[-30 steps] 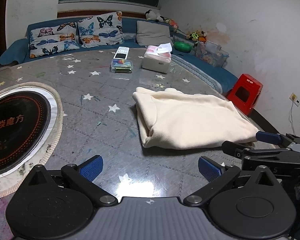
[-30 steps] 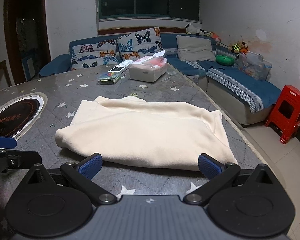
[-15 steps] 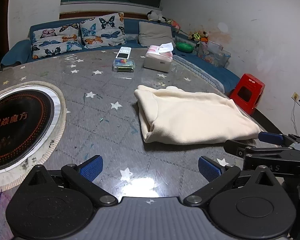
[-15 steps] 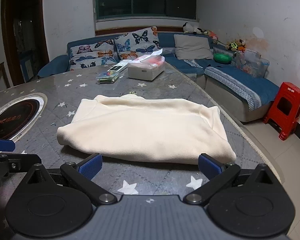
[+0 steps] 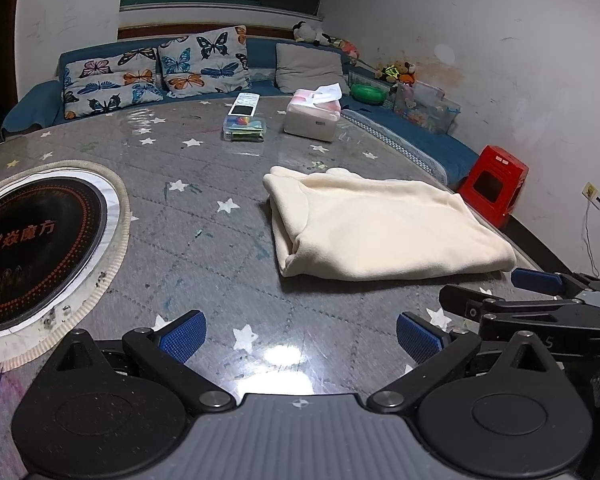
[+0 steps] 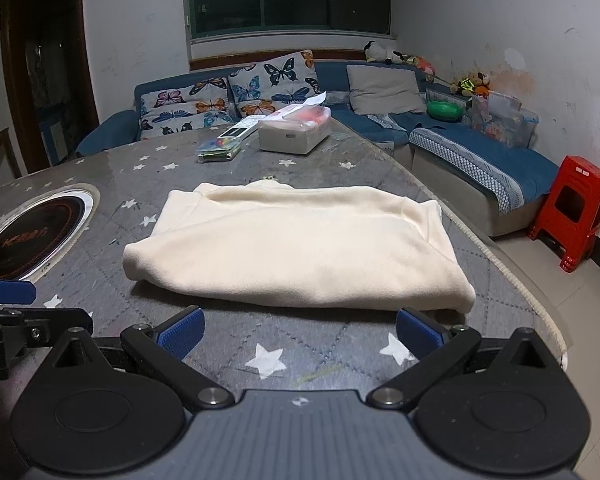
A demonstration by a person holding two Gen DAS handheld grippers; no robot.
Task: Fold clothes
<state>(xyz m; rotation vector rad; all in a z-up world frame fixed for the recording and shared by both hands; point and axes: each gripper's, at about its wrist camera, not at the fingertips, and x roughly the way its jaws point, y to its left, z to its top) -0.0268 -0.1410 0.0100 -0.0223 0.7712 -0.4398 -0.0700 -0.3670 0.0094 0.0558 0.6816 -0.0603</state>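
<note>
Both grippers, left gripper (image 5: 300, 332) and right gripper (image 6: 300, 330), have retreated, spread and empty; we judge the cream garment (image 6: 296, 244), at twelve o'clock, folded.

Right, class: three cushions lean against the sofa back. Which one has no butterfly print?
The plain grey cushion, the rightmost of the three, nearest the sofa's corner. The two butterfly cushions to its left are patterned.

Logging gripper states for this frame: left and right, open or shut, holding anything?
Left gripper: open, holding nothing, above bare table.
Right gripper: open, holding nothing, just short of the folded cloth.
</note>
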